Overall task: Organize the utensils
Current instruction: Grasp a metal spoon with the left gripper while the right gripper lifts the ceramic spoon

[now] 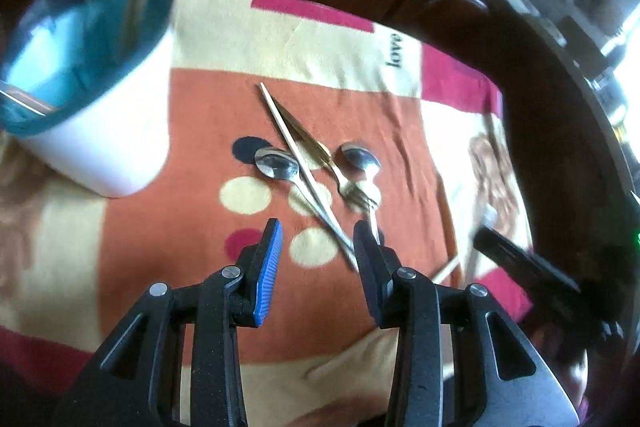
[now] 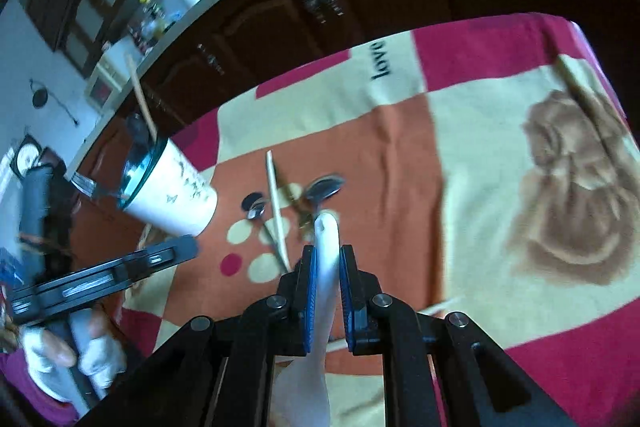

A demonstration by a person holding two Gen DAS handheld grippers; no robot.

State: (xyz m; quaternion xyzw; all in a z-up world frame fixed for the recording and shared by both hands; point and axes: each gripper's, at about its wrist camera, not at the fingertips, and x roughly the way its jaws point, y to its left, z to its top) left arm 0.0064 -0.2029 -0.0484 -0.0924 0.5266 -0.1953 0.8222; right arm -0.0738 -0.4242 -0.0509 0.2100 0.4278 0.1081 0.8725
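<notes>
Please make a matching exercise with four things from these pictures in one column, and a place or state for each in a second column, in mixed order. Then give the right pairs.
Things:
1. left gripper
2. right gripper
3. cup
4. chopstick

States:
A. lies on the blanket across the cutlery
B. open, nothing between its pads
C. stands on the blanket, utensils inside
D. shut on a white spoon

Pairs: 1-B, 2-D, 3-C, 4-A

Glossy metal spoons [image 1: 277,163], seemingly fleecy blanket [image 1: 192,115]
</notes>
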